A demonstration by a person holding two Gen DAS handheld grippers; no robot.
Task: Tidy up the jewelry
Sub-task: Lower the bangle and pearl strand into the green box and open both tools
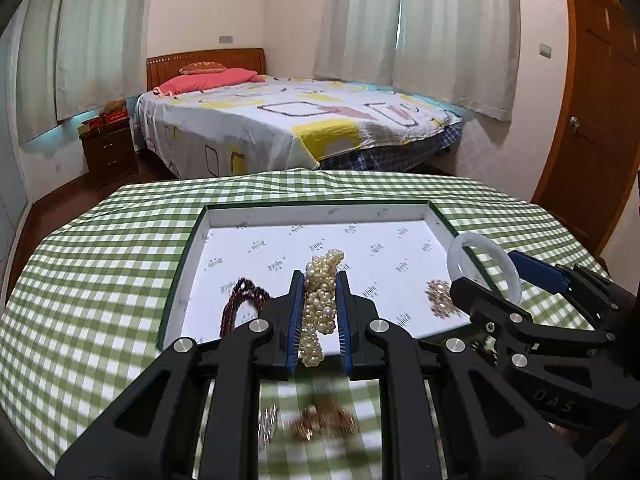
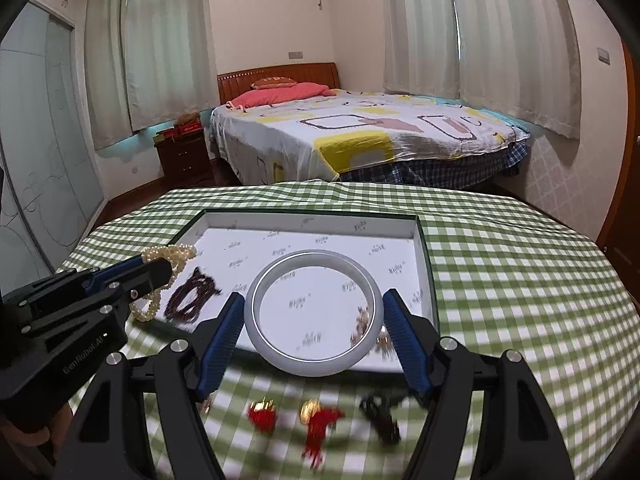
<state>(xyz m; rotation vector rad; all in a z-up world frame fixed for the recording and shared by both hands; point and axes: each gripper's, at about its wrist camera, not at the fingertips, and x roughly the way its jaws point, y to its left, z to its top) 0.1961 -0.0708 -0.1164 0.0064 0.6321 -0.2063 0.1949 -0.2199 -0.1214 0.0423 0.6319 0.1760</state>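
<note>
While clamped on the pearl strand (image 1: 320, 304), the left tool (image 1: 320, 280) marked "GenRobot.AI"; right tool (image 2: 314, 304) gripping white bangle (image 2: 314, 364).

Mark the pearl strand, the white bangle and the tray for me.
pearl strand (image 1: 319, 308), left wrist view, bunched middle.
white bangle (image 2: 256, 322), right wrist view, left side of ring.
tray (image 2: 312, 222), right wrist view, far inner wall.

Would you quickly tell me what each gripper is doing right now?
Left gripper: shut on the pearl strand.
Right gripper: jaws wide but clamped on the white bangle.
</note>
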